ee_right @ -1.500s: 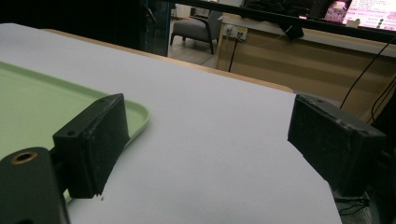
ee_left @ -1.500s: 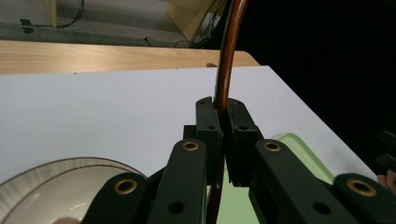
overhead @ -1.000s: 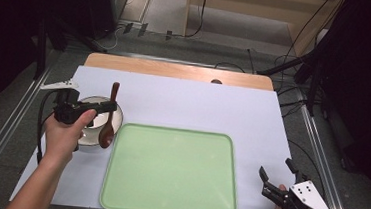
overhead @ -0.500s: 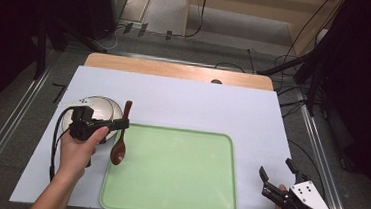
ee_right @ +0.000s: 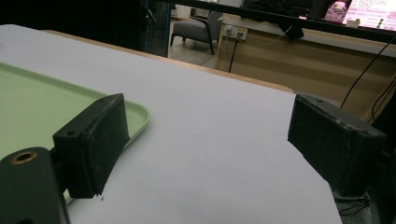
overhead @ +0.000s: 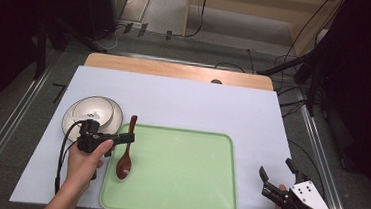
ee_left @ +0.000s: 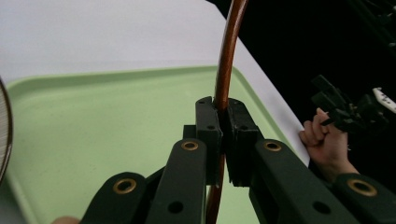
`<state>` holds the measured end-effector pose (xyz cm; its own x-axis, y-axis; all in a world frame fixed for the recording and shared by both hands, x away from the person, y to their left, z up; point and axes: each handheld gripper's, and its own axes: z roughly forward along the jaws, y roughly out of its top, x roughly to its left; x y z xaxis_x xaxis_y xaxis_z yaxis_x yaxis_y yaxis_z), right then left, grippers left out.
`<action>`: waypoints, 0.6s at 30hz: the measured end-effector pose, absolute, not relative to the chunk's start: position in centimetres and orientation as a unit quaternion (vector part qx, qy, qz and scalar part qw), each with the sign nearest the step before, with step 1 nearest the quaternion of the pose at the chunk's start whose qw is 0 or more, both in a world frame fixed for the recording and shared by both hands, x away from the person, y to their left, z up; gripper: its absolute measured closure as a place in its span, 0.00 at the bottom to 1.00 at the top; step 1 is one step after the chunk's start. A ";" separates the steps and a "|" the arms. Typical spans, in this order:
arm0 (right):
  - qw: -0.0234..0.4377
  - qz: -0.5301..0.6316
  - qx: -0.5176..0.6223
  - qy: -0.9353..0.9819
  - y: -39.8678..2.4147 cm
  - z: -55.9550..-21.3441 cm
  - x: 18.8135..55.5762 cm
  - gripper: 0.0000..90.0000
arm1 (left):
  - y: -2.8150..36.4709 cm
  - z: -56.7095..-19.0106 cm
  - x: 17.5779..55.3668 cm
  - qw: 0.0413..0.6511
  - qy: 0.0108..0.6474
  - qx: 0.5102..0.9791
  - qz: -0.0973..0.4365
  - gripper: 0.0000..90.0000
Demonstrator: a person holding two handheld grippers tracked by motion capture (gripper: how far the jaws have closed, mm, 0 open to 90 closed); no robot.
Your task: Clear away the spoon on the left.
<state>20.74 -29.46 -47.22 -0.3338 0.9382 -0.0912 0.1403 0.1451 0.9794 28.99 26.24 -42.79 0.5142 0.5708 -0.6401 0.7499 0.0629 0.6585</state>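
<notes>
My left gripper [overhead: 127,139] is shut on the handle of a brown wooden spoon [overhead: 126,156] and holds it over the left edge of the light green tray [overhead: 177,184]. The spoon's bowl hangs low over the tray's left side, handle pointing away. In the left gripper view the spoon handle [ee_left: 227,60] runs up between the closed jaws of that gripper [ee_left: 223,135]. A white bowl [overhead: 92,114] rests on the table left of the tray. My right gripper [overhead: 277,178] stands open at the table's front right, with nothing between the jaws of the gripper [ee_right: 210,144].
A white sheet [overhead: 188,105] covers the table, with a bare wooden strip [overhead: 176,69] at the far edge. Cables and dark stands line the floor around it. In the right gripper view the tray's corner [ee_right: 135,114] lies to the left.
My left gripper has carried the spoon from over the bowl rightward and toward me, to the tray's left edge. The bowl now lies uncovered. The right gripper has stayed put.
</notes>
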 end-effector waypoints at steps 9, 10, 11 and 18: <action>0.397 0.502 0.418 0.645 -29.5 -47.2 20.8 0.15 | 26.6 -43.9 29.2 0.544 0.494 0.671 -0.094 0.94; 0.397 0.502 0.418 0.645 -29.5 -47.2 20.8 0.15 | 26.6 -44.1 29.3 0.546 0.496 0.669 -0.097 0.92; 0.397 0.502 0.418 0.645 -29.5 -47.2 20.8 0.15 | 26.7 -44.2 29.3 0.548 0.494 0.668 -0.099 0.92; 0.397 0.501 0.418 0.646 -29.4 -47.2 20.7 0.15 | 26.6 -44.6 29.4 0.545 0.490 0.674 -0.094 0.81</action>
<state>20.75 -29.35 -47.23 -0.3360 0.9371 -0.0943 0.1415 0.1492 0.9786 29.40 26.62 -44.59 0.5029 0.5578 -0.6603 0.7624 0.0737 0.6429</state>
